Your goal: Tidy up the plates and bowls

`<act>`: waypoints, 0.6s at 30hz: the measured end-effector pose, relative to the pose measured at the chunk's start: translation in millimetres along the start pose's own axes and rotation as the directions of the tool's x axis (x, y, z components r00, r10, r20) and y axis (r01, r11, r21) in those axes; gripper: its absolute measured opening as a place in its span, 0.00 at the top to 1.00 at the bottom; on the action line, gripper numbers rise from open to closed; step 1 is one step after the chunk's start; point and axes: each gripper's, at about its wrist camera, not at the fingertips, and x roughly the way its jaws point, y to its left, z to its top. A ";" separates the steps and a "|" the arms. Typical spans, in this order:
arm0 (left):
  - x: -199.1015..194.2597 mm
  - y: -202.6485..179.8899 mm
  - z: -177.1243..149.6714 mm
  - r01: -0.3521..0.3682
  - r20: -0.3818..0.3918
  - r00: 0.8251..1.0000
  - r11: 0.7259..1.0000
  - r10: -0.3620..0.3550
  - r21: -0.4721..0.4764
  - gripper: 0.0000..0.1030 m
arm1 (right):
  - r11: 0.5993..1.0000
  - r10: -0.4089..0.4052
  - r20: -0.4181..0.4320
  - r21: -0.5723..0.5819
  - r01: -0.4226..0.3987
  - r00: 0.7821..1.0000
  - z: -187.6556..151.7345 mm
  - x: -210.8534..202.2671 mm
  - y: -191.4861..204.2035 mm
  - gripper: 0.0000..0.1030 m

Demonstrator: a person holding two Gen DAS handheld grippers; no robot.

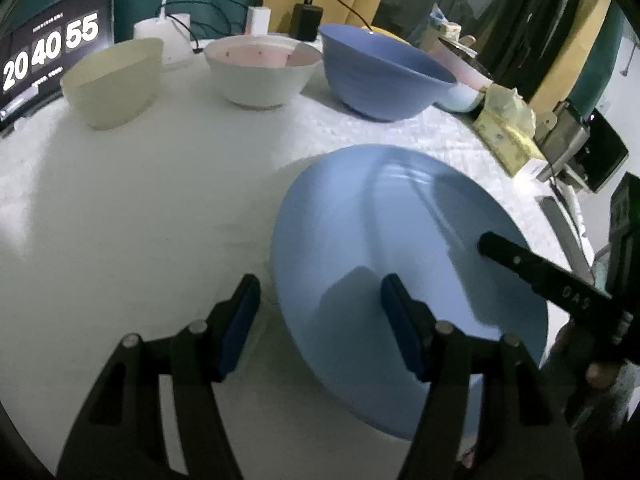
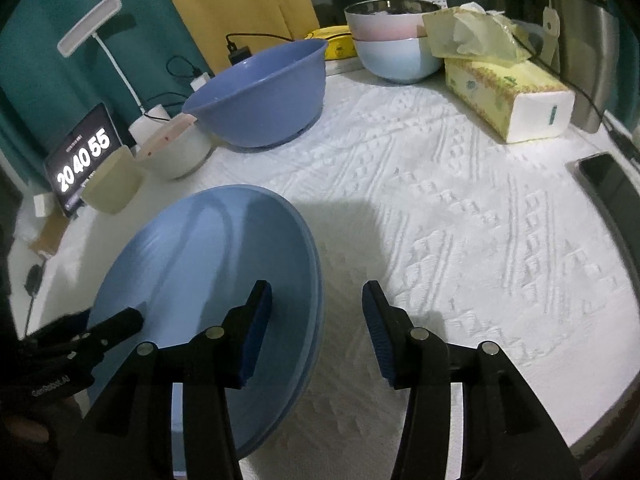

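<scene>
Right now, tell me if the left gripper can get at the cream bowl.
Probably yes. The left gripper stands open over the plate's edge, and only bare tablecloth lies between it and the cream bowl.

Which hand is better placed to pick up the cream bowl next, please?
Probably the left: the cream bowl sits on its side of the light blue plates, across from the right tongs.

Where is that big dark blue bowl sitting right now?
The dark blue bowl stands at the far side of the table, between the white bowl on its left and the stacked pink and pale blue bowls on its right.
</scene>
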 end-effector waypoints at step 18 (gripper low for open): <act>0.7 -6.1 2.0 0.033 -0.008 0.999 0.998 -0.033 0.045 0.40 | 0.999 0.036 0.004 0.022 -0.036 0.999 -6.3 -1.4 12.5 0.53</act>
